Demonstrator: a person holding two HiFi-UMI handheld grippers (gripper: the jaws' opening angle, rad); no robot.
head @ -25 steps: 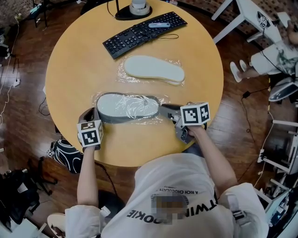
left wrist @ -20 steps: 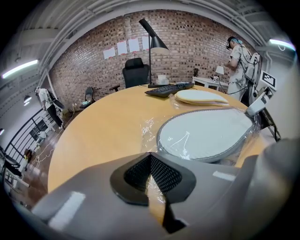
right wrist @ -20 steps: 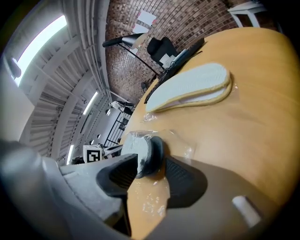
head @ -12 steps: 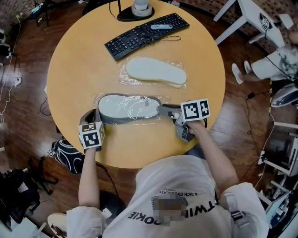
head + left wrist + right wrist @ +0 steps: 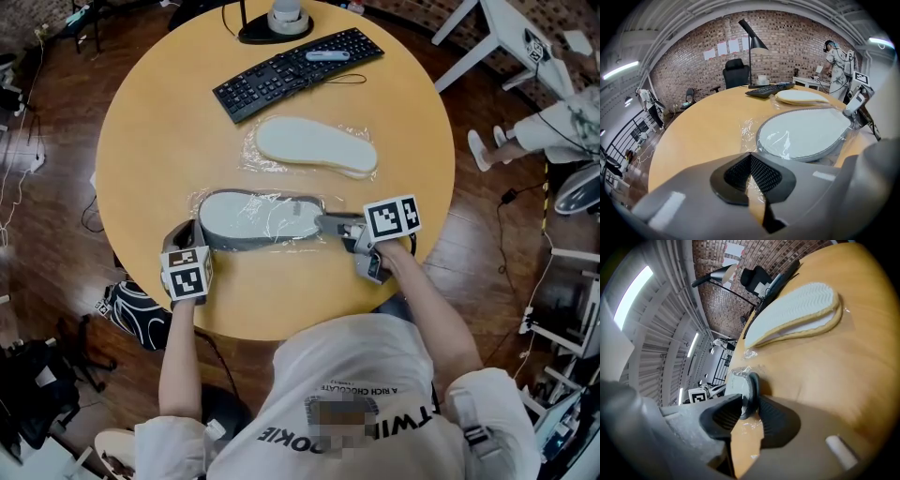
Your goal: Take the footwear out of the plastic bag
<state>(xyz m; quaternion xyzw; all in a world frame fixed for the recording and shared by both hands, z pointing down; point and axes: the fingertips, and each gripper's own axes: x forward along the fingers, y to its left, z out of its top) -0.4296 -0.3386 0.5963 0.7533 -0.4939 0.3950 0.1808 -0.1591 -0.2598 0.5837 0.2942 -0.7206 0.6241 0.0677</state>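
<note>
A grey slipper (image 5: 258, 217) lies sole up inside a clear plastic bag (image 5: 211, 199) on the round wooden table (image 5: 150, 122). My left gripper (image 5: 187, 236) is at its left end, shut on the bag's film (image 5: 747, 129) just short of the sole (image 5: 806, 133). At the right end, my right gripper (image 5: 330, 224) has the slipper's dark rim (image 5: 751, 392) between its pads. Its jaws have just been closing and now press on the rim. A second, cream slipper (image 5: 314, 145) in its own bag lies farther back, apart from both grippers.
A black keyboard (image 5: 295, 67) with a small pale device (image 5: 326, 55) on it sits at the table's far side, beside a lamp base (image 5: 281, 21). A dark bag (image 5: 131, 309) lies on the floor at left. A person (image 5: 553, 122) stands off to the right.
The right gripper has rolled slightly at the slipper's end. The left gripper and both slippers have stayed where they were.
</note>
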